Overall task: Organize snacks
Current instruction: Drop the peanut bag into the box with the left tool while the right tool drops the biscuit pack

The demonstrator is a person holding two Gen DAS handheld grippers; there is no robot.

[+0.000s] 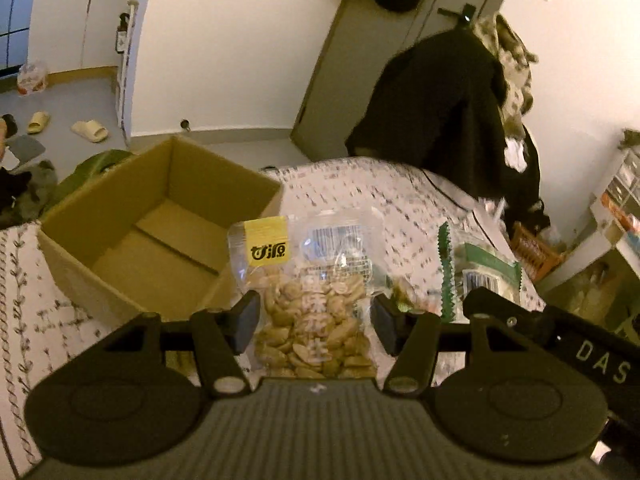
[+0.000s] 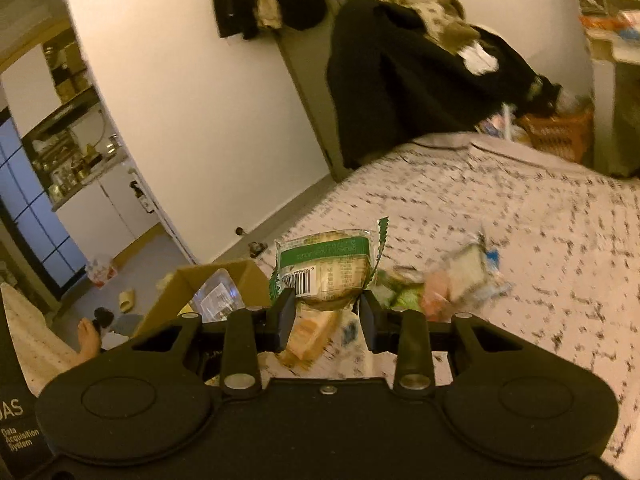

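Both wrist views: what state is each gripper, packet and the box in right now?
Left gripper: shut on the peanut bag.
Peanut bag: sealed, held upright, lifted off the bed.
Right gripper: shut on the green packet.
Green packet: sealed, held up above the bed.
Cardboard box: open, flaps up, nothing visible inside.
Loose snacks: lying on the bedspread, blurred.

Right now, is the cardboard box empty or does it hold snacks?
Empty as far as shown: in the left wrist view the box stands open with bare cardboard floor. Its near corner is hidden behind the peanut bag.
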